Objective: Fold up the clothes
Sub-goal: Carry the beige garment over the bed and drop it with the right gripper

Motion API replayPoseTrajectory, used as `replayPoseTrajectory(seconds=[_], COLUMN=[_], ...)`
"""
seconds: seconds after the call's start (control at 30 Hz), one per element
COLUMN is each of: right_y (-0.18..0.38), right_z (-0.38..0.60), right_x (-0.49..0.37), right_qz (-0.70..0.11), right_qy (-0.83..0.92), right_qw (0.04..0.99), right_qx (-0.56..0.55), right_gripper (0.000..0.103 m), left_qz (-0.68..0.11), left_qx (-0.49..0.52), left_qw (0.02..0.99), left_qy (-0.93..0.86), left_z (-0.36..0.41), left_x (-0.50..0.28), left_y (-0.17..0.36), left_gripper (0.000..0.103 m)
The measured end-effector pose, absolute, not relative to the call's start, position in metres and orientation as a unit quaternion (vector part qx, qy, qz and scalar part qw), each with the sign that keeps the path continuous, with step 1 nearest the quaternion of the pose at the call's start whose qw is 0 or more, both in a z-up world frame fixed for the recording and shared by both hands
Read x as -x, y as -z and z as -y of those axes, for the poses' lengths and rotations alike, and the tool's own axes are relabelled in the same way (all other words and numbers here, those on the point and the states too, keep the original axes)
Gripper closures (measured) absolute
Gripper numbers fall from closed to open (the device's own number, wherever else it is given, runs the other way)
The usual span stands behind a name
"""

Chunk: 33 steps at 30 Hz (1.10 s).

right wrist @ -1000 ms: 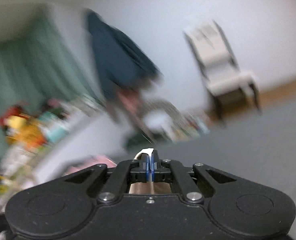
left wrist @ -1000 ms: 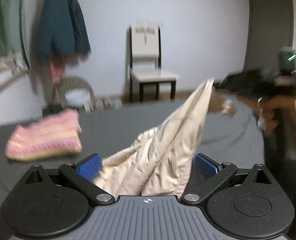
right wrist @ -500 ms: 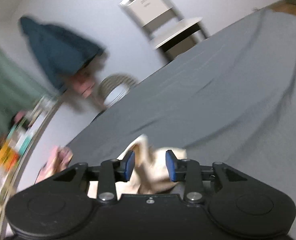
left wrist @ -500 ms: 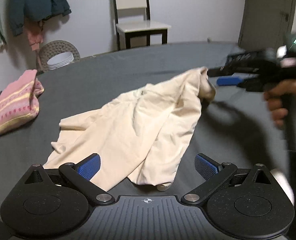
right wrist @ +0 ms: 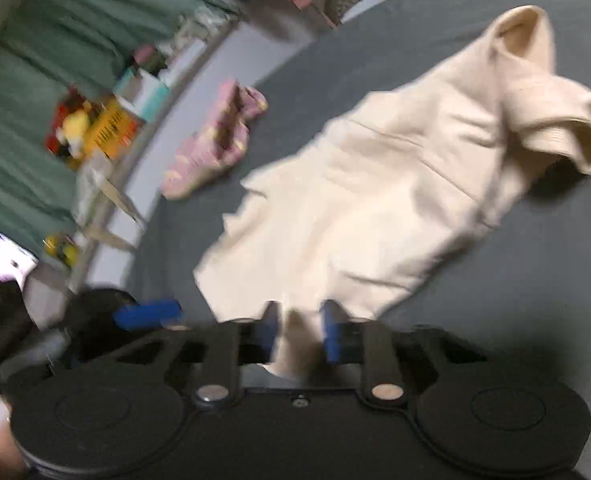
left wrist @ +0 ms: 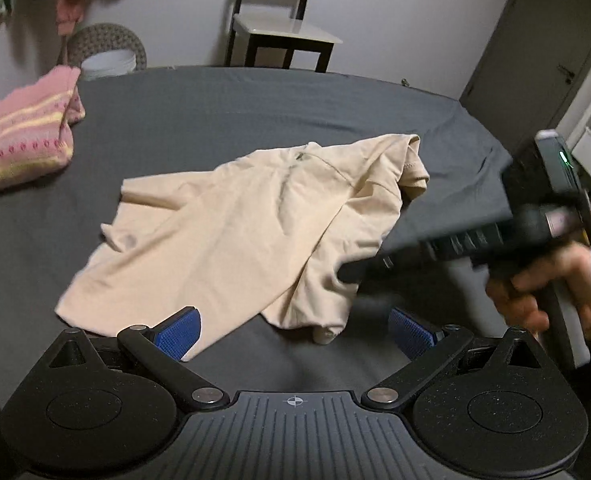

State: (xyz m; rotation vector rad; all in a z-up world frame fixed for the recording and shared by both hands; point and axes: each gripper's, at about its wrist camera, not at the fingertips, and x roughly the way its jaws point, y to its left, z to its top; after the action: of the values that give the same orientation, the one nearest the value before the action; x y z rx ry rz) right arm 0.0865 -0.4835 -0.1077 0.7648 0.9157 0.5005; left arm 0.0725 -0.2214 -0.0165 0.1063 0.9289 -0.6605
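Shirt [left wrist: 251, 232] (cream, no readable label) lies crumpled on bedsheet [left wrist: 255, 108].

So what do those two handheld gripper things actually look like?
Both are black plastic. The left gripper has two round discs, silver pivot pins, a ribbed grey centre plate with a crosshair mark, and blue textured pads. The right gripper matches; its handle carries a green light and a cable.

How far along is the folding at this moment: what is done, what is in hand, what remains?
Done: a pink striped knit garment sits bundled at the far left of the dark grey bed sheet.

In hand: the cream cotton shirt lies spread but rumpled. The right gripper is open around its near edge; the left gripper is open, holding nothing.

Left: no tidy fold in the cream shirt yet.
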Motion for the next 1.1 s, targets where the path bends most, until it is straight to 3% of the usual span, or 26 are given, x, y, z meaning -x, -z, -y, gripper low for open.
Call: replayPoseTrajectory(seconds=[0.1,0.23,0.3,0.37,0.7,0.97,1.1], right_y=[0.113,0.115,0.105,0.096,0.112,0.13,0.13], right_z=[0.484,0.478,0.483,0.488,0.494,0.496,0.499], right_x=[-0.097,-0.115,-0.106,-0.089,-0.092,-0.117,-0.116], right_qz=[-0.401,-0.413,-0.414,-0.422,-0.424,-0.402,-0.387], right_qy=[-0.229,-0.187,-0.199,-0.228,-0.244,-0.237,-0.23], right_qw=[0.799,0.822,0.825,0.823,0.793,0.767,0.765], right_qx=[-0.385,-0.343,-0.33,-0.305,-0.363,-0.44,-0.46], right_gripper=[0.082,0.081,0.061,0.049,0.049,0.049,0.049], left_qz=[-0.432,-0.422,-0.399,-0.374,-0.378,-0.433,-0.445], left_qx=[-0.062,-0.101,-0.132,-0.151,-0.171,0.016,-0.036], left_qw=[0.847,0.853,0.856,0.86,0.834,0.818,0.84], left_qy=[0.304,0.29,0.3,0.312,0.364,0.378,0.307], left_z=[0.222,0.234,0.241,0.242,0.249,0.234,0.246], left_x=[-0.073,-0.074,-0.068,-0.06,-0.053,-0.075,-0.085], left_y=[0.019,0.023,0.02,0.016,0.024,0.038,0.044], left_gripper=[0.002,0.002,0.002,0.002,0.002,0.002,0.002])
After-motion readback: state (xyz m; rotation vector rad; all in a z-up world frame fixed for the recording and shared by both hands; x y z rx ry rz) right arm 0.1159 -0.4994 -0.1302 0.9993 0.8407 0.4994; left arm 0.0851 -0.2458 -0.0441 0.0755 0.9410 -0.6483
